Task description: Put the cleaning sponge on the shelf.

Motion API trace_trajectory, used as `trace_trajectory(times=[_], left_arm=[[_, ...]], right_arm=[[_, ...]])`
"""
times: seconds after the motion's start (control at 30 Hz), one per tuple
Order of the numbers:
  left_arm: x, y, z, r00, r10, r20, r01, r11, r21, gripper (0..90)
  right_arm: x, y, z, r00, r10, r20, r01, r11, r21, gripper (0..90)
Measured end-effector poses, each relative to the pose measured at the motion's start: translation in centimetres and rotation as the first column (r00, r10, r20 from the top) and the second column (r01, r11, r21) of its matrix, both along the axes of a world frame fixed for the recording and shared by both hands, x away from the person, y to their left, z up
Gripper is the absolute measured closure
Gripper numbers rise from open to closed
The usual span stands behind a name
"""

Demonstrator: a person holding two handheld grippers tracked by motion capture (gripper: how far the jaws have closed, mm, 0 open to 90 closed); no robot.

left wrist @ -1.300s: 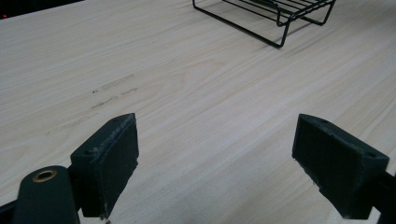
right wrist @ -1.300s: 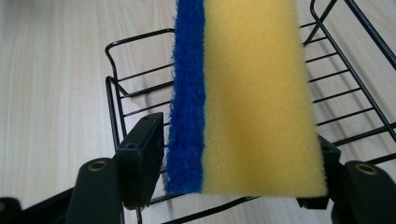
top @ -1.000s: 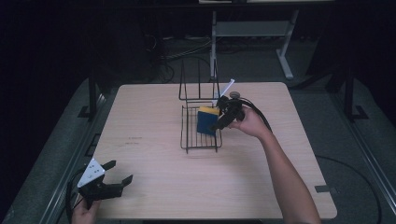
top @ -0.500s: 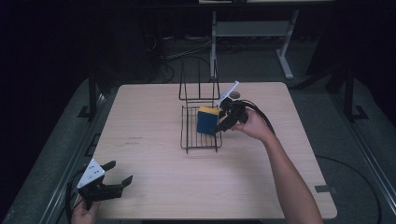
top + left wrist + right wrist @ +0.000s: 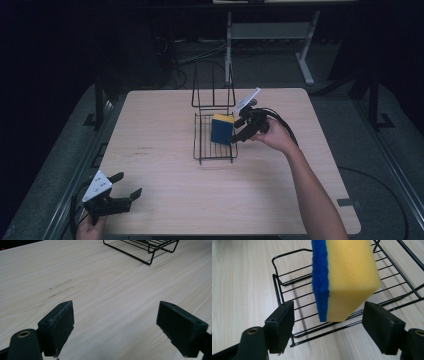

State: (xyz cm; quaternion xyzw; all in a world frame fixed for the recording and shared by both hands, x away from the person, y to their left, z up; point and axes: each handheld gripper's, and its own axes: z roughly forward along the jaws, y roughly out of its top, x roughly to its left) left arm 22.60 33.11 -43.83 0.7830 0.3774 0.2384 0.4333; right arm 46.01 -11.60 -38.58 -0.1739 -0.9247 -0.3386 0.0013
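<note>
There is one wooden table (image 5: 165,125). On it stands one black wire rack (image 5: 215,142), near the middle and a little to the far side. In the rack there is one sponge (image 5: 222,129), yellow with a blue face. There are two grippers: one left gripper (image 5: 122,192) at the near left corner, and one right gripper (image 5: 240,131) just right of the rack.

Right gripper (image 5: 328,328): two black jaws rise from the bottom edge, spread wide with open space between them.
Sponge (image 5: 348,277): yellow block with a blue scouring layer on its left face; it stands on edge in the rack, its lower corner between the jaws, touching neither.
Wire rack (image 5: 287,291): black, low-walled, resting on the table.
Table (image 5: 239,285): pale wood grain, bare left of the rack.
</note>
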Motion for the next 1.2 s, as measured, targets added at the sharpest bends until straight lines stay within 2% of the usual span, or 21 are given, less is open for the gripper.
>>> trace_trajectory(times=[0.33,0.67,1.2], left_arm=[[0.1,-0.1,-0.1,1.0,0.001,-0.002,-0.001,1.0,0.001,14.1],[0.0,-0.1,0.0,1.0,-0.002,0.002,0.002,1.0,-0.002,14.1],[-0.1,-0.2,0.1,1.0,-0.002,0.004,0.002,1.0,-0.002,14.1]], right_arm=[[-0.6,-1.4,0.1,0.9999,-0.017,-0.003,0.017,0.9999,0.001,25.5],[-1.5,-3.2,-0.4,0.999,-0.044,-0.011,0.044,0.999,-0.012,25.3],[-2.0,-3.7,-0.3,0.9986,-0.049,-0.021,0.048,0.9982,-0.036,24.4]])
